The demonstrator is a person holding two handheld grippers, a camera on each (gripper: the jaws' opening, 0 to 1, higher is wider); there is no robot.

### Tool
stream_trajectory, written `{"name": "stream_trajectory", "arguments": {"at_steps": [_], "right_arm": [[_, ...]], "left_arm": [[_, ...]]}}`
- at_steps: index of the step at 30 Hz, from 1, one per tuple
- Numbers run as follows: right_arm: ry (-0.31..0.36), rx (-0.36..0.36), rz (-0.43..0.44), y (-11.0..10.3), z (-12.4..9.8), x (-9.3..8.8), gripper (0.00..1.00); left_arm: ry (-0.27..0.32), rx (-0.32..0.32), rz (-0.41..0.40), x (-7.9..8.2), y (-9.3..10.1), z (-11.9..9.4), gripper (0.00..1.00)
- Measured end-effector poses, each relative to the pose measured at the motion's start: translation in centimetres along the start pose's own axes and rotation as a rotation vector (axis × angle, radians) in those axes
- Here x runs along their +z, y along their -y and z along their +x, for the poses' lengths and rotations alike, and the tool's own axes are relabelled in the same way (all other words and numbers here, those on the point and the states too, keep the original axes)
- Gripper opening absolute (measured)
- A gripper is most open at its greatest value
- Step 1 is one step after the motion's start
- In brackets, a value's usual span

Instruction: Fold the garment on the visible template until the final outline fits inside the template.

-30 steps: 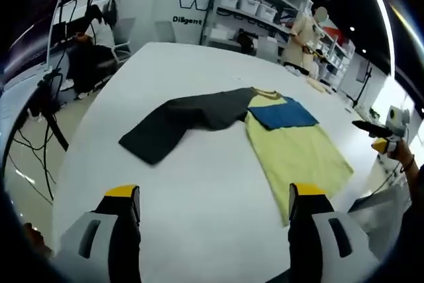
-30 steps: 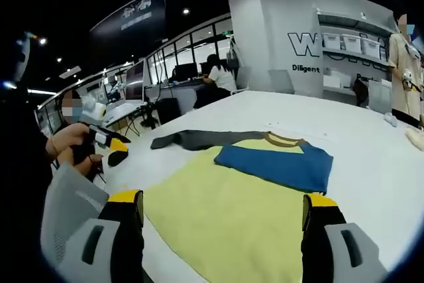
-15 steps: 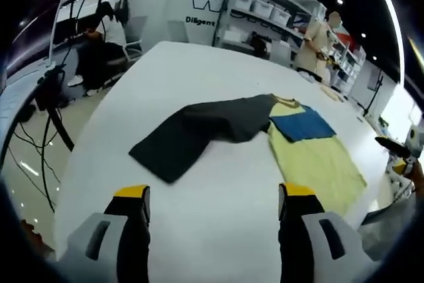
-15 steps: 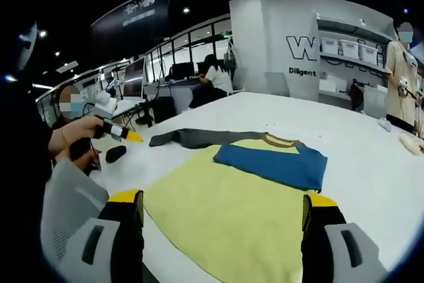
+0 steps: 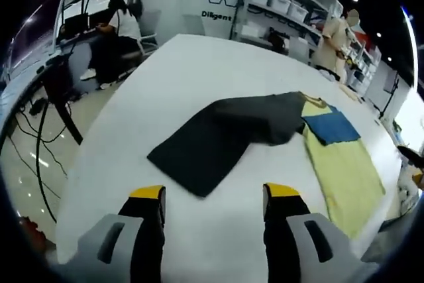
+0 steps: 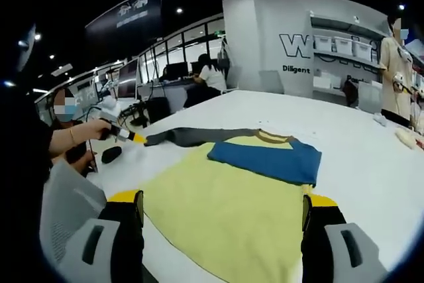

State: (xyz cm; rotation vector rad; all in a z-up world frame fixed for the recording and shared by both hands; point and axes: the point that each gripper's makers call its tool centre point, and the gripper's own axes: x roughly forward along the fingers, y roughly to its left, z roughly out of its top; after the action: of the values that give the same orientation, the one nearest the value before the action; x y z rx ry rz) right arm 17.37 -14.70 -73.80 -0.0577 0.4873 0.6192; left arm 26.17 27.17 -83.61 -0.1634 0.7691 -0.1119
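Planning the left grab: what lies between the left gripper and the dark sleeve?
Only bare white table, in the left gripper view, separates the left gripper from the dark sleeve.

**Count of things on and around the table**

One garment [image 5: 265, 130] lies on one white table [image 5: 172, 77], made of one yellow body [image 6: 225, 210], one dark grey sleeve [image 5: 218, 137] to the left and one blue sleeve [image 6: 265, 157] folded across the chest. Two grippers: the left gripper [image 5: 213, 193] and the right gripper [image 6: 222, 200], each with two yellow-tipped jaws. One seated person [image 5: 119, 31] far left, one standing person [image 6: 394, 64] far right. One shelf rack [image 5: 278, 11] with white bins
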Motion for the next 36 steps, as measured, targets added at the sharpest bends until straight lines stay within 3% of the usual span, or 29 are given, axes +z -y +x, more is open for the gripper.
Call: {"name": "stream_trajectory", "arguments": {"at_steps": [5, 11, 22, 23, 30, 36], "right_arm": [[-0.014, -0.005, -0.003, -0.1, -0.1, -0.6, 0.99], [-0.014, -0.019, 0.020, 0.5, -0.6, -0.8, 0.99], [-0.020, -0.040, 0.019, 0.7, -0.6, -0.9, 0.97], [-0.023, -0.046, 0.018, 0.8, -0.6, -0.9, 0.96], [-0.010, -0.037, 0.026, 0.3, -0.7, -0.7, 0.96], [-0.036, -0.028, 0.011, 0.0, -0.7, -1.3, 0.98]], "left_arm": [[-0.005, 0.037, -0.016, -0.3, -0.7, 0.6, 0.45], [-0.021, 0.091, -0.010, -0.8, -1.7, 1.5, 0.43], [-0.020, 0.137, 0.051, -0.7, -2.0, 2.2, 0.33], [-0.008, 0.168, 0.062, -0.5, -2.2, 2.2, 0.32], [0.009, 0.189, 0.045, -0.1, -2.5, 2.5, 0.28], [0.000, 0.182, 0.008, 0.2, -2.8, 2.5, 0.13]]}}
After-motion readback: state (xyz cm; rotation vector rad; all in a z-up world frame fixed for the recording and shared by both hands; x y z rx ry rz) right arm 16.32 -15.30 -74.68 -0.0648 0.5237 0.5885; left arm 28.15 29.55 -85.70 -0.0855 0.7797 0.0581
